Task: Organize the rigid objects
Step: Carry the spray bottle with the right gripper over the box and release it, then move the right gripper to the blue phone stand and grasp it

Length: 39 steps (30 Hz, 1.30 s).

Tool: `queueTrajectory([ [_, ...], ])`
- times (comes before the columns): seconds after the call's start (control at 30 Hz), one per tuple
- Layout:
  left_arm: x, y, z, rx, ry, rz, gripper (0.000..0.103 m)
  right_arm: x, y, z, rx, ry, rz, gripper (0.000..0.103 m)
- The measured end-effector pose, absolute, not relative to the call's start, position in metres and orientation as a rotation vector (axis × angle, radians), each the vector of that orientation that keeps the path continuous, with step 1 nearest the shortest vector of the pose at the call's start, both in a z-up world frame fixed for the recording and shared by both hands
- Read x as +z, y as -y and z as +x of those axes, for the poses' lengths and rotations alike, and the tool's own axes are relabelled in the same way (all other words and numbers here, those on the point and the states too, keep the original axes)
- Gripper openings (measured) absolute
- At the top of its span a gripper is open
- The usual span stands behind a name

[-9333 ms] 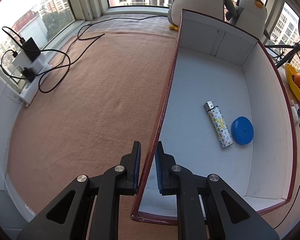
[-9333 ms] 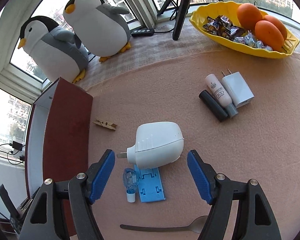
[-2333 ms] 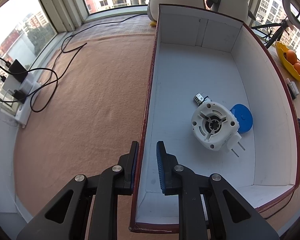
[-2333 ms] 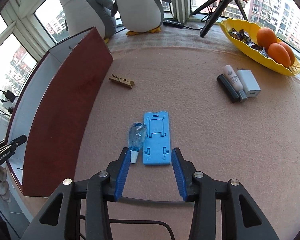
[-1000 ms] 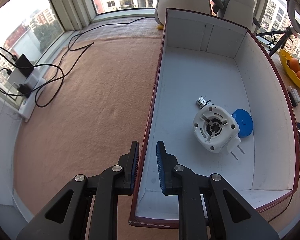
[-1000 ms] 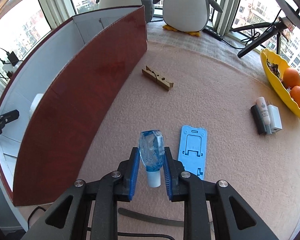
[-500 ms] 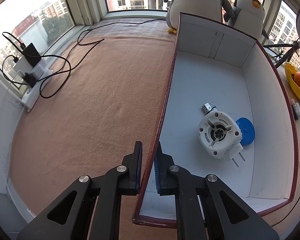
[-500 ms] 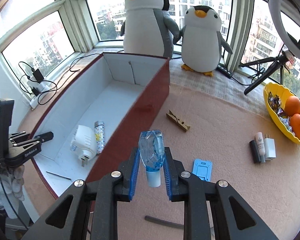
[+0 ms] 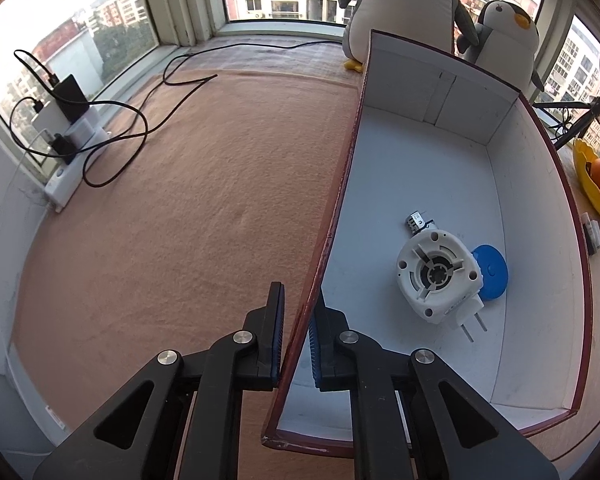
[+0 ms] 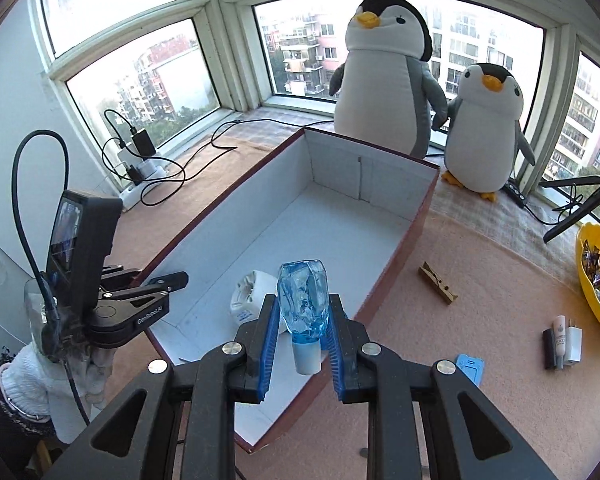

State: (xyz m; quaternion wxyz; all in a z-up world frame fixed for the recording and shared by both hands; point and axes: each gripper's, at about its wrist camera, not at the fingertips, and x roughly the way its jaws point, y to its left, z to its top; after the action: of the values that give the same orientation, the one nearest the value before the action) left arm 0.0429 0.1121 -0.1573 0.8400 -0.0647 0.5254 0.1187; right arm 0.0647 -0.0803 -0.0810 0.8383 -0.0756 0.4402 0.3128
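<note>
Two grippers grip: the right gripper (image 10: pixel 302 344) clamps a blue bottle (image 10: pixel 303 300) upright, white neck down; the left gripper (image 9: pixel 296 336) pinches the box (image 9: pixel 340 200) wall.

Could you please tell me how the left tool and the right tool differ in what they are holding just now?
The left tool is clamped on the thin side wall of the box; the right tool grips a small blue bottle. The left tool's jaws are nearly shut; the right tool's stand wider. Both have blue pads and black arms.
</note>
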Motion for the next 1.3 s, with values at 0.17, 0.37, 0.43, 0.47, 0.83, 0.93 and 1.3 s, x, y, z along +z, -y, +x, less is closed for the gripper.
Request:
queueTrajectory([
  [0.17,-0.157,-0.113,0.041,0.256,-1.109,-0.146,0.010,-0.086,0.064,0.058,0.692,-0.933,-0.206,0.021],
  [0.37,-0.157,-0.112,0.041,0.261,-1.109,-0.148,0.010,-0.092,0.055,0.055,0.720,-0.952,-0.224,0.021],
  [0.43,-0.157,-0.111,0.041,0.262,-1.110,-0.148,0.010,-0.092,0.054,0.055,0.719,-0.951,-0.223,0.021],
  [0.47,-0.157,-0.111,0.041,0.262,-1.111,-0.146,0.010,-0.091,0.055,0.055,0.717,-0.946,-0.220,0.023],
  [0.83,-0.157,-0.111,0.042,0.253,-1.120,-0.131,0.010,-0.085,0.070,0.061,0.687,-0.936,-0.170,0.049],
  [0.93,-0.157,-0.110,0.043,0.248,-1.124,-0.118,0.010,-0.086,0.085,0.067,0.652,-0.950,-0.130,0.049],
  [1.3,-0.162,-0.109,0.045,0.217,-1.159,-0.080,0.010,-0.108,0.179,0.101,0.419,-1.050,0.059,0.049],
])
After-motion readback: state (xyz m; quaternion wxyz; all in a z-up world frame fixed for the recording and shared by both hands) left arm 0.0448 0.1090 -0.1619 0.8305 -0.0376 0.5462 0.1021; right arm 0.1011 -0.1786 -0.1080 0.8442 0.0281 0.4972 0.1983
